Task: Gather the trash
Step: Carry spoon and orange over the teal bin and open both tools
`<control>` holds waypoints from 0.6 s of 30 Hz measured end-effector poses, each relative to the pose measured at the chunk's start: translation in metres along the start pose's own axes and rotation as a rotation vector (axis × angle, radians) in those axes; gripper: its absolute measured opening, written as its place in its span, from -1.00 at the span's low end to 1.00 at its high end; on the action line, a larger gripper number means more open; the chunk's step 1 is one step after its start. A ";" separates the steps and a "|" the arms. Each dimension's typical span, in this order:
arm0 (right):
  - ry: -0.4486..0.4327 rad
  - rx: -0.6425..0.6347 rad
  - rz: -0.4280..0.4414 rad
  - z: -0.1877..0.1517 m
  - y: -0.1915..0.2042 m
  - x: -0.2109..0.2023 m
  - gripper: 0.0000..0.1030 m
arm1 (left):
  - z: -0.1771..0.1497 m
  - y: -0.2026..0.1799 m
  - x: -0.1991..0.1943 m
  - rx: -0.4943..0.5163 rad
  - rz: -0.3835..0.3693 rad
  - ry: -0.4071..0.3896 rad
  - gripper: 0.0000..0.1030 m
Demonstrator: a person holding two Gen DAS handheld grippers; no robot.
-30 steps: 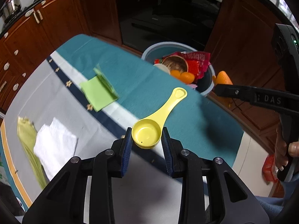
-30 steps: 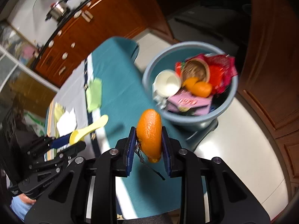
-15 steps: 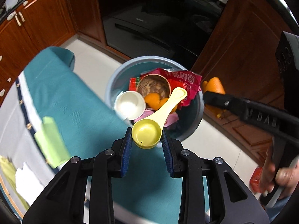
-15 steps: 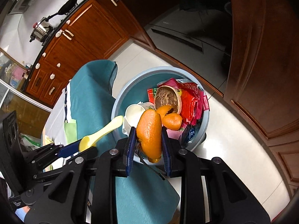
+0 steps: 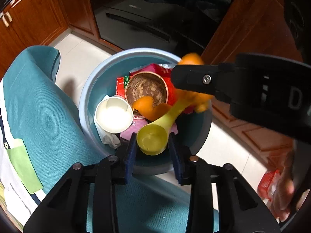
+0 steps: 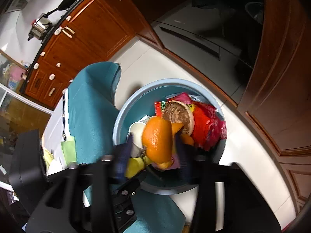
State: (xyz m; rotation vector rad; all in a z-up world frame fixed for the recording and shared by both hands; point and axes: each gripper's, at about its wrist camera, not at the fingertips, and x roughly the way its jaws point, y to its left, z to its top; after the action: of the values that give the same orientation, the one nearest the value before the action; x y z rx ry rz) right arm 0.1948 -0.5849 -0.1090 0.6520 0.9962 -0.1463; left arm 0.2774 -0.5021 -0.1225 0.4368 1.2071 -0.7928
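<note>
Two hand-held grippers over a blue-grey trash bin (image 5: pixel 88 104) that stands on the pale tiled floor just beyond the edge of a table covered with a teal cloth (image 5: pixel 38 104). Left gripper (image 5: pixel 152 151): its jaws have just been opening; the blue pads (image 5: pixel 131 151) stand apart, and the bowl of the yellow plastic scoop (image 5: pixel 153 138) sits between them over the near part of the bin, its handle pointing to the far right, with a gap visible at the right pad. Right gripper (image 6: pixel 153 155): its jaws have likewise just been opening and appear blurred; the orange peel (image 6: pixel 157 139) lies between them, above the bin, with space at either side. Inside the bin: a white paper cup (image 5: pixel 113 115), a brown-lined round bowl (image 5: pixel 146 88), a red snack wrapper (image 6: pixel 208 126), pieces of orange peel and a pink wrapper. On the cloth at left: a green paper slip (image 5: pixel 23 167).
</note>
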 end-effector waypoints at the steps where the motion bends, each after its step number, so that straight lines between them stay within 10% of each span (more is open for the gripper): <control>1: -0.007 0.002 -0.003 0.000 -0.002 -0.001 0.40 | 0.001 0.001 -0.001 -0.004 -0.004 -0.006 0.17; 18: 0.011 0.094 -0.017 -0.023 -0.024 -0.011 0.67 | -0.018 -0.002 -0.019 0.007 0.023 -0.012 0.23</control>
State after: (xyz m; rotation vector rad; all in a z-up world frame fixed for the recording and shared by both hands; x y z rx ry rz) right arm 0.1623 -0.5926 -0.1188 0.7315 1.0100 -0.2054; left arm 0.2610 -0.4853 -0.1101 0.4502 1.1869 -0.7790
